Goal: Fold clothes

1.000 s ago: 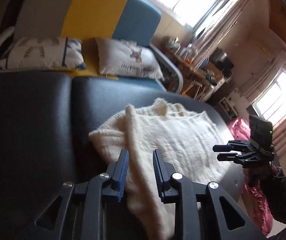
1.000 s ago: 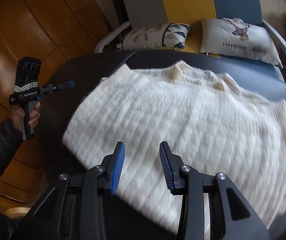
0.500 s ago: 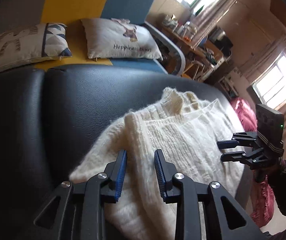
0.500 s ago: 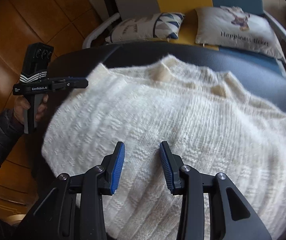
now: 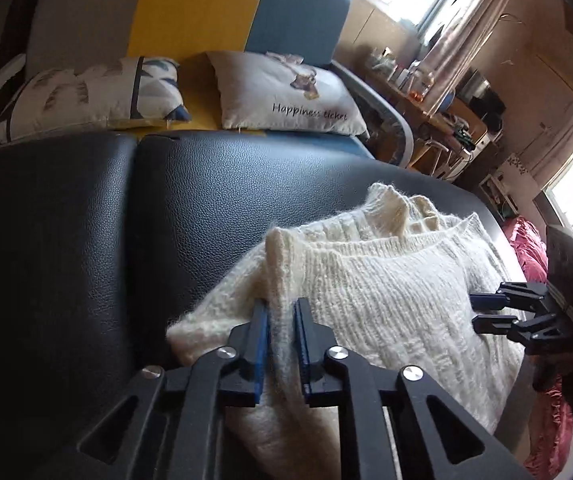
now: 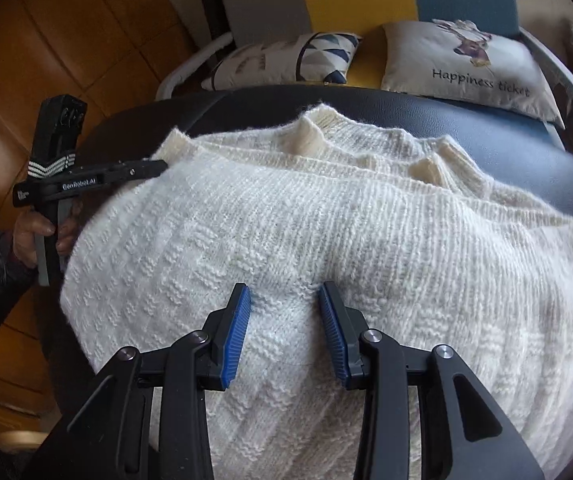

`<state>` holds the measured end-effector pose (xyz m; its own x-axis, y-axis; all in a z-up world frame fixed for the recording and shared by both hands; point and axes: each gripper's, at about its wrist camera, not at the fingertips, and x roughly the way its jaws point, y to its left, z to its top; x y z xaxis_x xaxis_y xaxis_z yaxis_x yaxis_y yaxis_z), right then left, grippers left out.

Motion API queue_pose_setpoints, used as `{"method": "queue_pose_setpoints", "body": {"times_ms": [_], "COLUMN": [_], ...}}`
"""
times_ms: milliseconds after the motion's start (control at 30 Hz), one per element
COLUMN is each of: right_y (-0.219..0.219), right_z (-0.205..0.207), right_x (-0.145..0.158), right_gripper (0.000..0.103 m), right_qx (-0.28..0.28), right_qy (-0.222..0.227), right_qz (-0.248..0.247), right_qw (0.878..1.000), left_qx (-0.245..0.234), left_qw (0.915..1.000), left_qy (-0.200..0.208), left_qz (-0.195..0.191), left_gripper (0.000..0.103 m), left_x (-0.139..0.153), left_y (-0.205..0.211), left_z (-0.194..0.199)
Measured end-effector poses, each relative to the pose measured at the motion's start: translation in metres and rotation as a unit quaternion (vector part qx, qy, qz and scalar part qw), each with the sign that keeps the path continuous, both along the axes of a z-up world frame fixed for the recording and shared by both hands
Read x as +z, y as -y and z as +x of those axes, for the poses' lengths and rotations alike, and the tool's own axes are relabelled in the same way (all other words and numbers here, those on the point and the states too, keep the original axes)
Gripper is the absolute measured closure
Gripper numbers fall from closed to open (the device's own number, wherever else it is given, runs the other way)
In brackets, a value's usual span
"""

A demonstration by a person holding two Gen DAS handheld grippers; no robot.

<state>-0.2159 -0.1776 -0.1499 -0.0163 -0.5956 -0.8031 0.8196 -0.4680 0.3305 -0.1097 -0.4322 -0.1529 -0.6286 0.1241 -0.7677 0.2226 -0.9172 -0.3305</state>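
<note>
At the left edge of the black padded bench (image 5: 86, 240) our left gripper (image 5: 281, 320) is clamped on a raised ridge of the cream sweater (image 6: 326, 240), the knit pinched between its blue pads (image 5: 261, 344). The sweater lies spread across the bench, collar toward the far edge, where the cushions (image 6: 466, 64) sit behind it. Further right, our right gripper (image 6: 286, 300) hovers with its jaws apart over the middle of the sweater's body, holding nothing; whether its tips touch the knit we cannot say, as the fisheye view flattens the gap.

We judge the step in hand to be the first side fold: the left edge is gripped and lifted, ready to be carried over toward the centre. The next move calls for drawing that edge across while the right gripper pins or guides the body so the loose knit does not bunch or slide on the smooth bench.

Against half a second ago, the left gripper's jaws have narrowed onto the ridge they then only straddled, and the right gripper has moved in closer over the sweater.
</note>
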Motion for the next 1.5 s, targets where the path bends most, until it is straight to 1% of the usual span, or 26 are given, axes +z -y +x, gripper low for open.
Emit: {"method": "queue_pose_setpoints", "body": {"times_ms": [33,100,167,200,300,400,500,533,567,633,700,733,800,867,900,933,967,1033,1100,1200,1233,1267,1333,1400,1433,1500], "right_y": [-0.001,-0.002,-0.001,-0.002,-0.001,0.004,0.006,0.006,0.005,0.002,0.001,0.001,0.001,0.000,-0.002,-0.004,-0.005,-0.008,-0.011,-0.014,-0.014,-0.014,-0.010,-0.007,-0.008,-0.015], "right_z": [0.000,-0.001,0.000,-0.001,-0.009,-0.019,-0.024,-0.026,-0.027,-0.027,-0.024,-0.022,-0.017,-0.015,-0.014,-0.014,-0.013,-0.010,-0.008,-0.005,-0.005,-0.007,-0.010,-0.011,-0.013,-0.019], "right_x": [0.002,0.010,0.022,0.028,0.035,0.029,0.013,0.006,0.003,0.002,0.001,0.001,0.001,0.002,0.003,0.004,0.005,0.009,0.013,0.026,0.031,0.034,0.027,0.011,0.006,0.002], "right_gripper": [0.064,0.064,0.064,0.064,0.064,0.064,0.063,0.060,0.056,0.056,0.056,0.057,0.066,0.078,0.082,0.086,0.089,0.092,0.095,0.095,0.102,0.103,0.103,0.103,0.100,0.100], "right_qx": [-0.001,-0.001,0.002,0.004,-0.004,-0.006,0.004,0.004,0.004,0.004,0.008,0.011,0.014,0.012,0.009,0.006,0.004,0.000,-0.001,0.000,-0.002,-0.004,-0.008,-0.008,-0.011,-0.026], "right_qy": [0.002,0.002,-0.015,-0.026,-0.044,-0.056,-0.051,-0.041,-0.037,-0.035,-0.049,-0.058,-0.074,-0.082,-0.085,-0.088,-0.090,-0.096,-0.102,-0.118,-0.122,-0.123,-0.123,-0.103,-0.087,-0.053], "right_qz": [0.001,0.001,-0.001,-0.003,0.003,0.035,0.072,0.074,0.071,0.056,0.051,0.052,0.050,0.046,0.042,0.039,0.036,0.029,0.024,0.012,0.004,0.000,0.019,0.039,0.037,0.018], "right_qw": [1.000,1.000,1.000,1.000,0.999,0.998,0.996,0.996,0.997,0.998,0.997,0.997,0.996,0.996,0.995,0.995,0.995,0.995,0.994,0.993,0.992,0.992,0.992,0.994,0.995,0.998], "left_qx": [0.007,0.026,0.042,0.038,0.002,-0.061,-0.115,-0.121,-0.123,-0.125,-0.113,-0.105,-0.099,-0.093,-0.090,-0.089,-0.086,-0.076,-0.059,-0.040,-0.035,-0.029,-0.014,-0.015,-0.015,-0.010], "left_qw": [0.9999,0.9994,0.9984,0.9982,0.9985,0.9966,0.9891,0.9875,0.9877,0.9880,0.9925,0.9936,0.9939,0.9935,0.9932,0.9925,0.9921,0.9940,0.9961,0.9960,0.9951,0.9940,0.9948,0.9936,0.9932,0.9952], "left_qy": [0.002,-0.004,-0.037,-0.046,-0.056,-0.029,0.015,0.027,0.028,0.029,0.033,0.036,0.045,0.056,0.062,0.055,0.047,0.029,0.014,-0.024,-0.034,-0.043,-0.023,-0.009,-0.007,-0.012], "left_qz": [-0.008,-0.021,-0.001,0.006,-0.003,-0.048,-0.091,-0.097,-0.093,-0.086,-0.032,-0.020,-0.020,-0.033,-0.040,-0.063,-0.078,-0.074,-0.064,-0.076,-0.086,-0.097,-0.099,-0.112,-0.116,-0.097], "left_gripper": [0.084,0.085,0.085,0.085,0.084,0.084,0.084,0.082,0.082,0.077,0.073,0.072,0.070,0.069,0.069,0.071,0.075,0.098,0.099,0.099,0.099,0.099,0.099,0.099,0.099,0.098], "left_x": [0.005,0.018,0.033,0.038,0.045,0.034,0.018,0.013,0.013,0.013,0.016,0.016,0.015,0.010,0.007,0.009,0.009,0.012,0.015,0.024,0.026,0.029,0.016,0.005,0.002,0.009], "left_y": [0.001,0.005,0.010,0.008,-0.019,-0.064,-0.102,-0.110,-0.110,-0.112,-0.098,-0.093,-0.091,-0.099,-0.103,-0.110,-0.114,-0.113,-0.107,-0.107,-0.110,-0.112,-0.111,-0.115,-0.117,-0.112], "left_z": [0.001,0.006,0.018,0.020,0.015,-0.005,-0.026,-0.031,-0.033,-0.037,-0.042,-0.044,-0.048,-0.052,-0.053,-0.054,-0.052,-0.049,-0.047,-0.040,-0.038,-0.036,-0.042,-0.045,-0.045,-0.044]}}
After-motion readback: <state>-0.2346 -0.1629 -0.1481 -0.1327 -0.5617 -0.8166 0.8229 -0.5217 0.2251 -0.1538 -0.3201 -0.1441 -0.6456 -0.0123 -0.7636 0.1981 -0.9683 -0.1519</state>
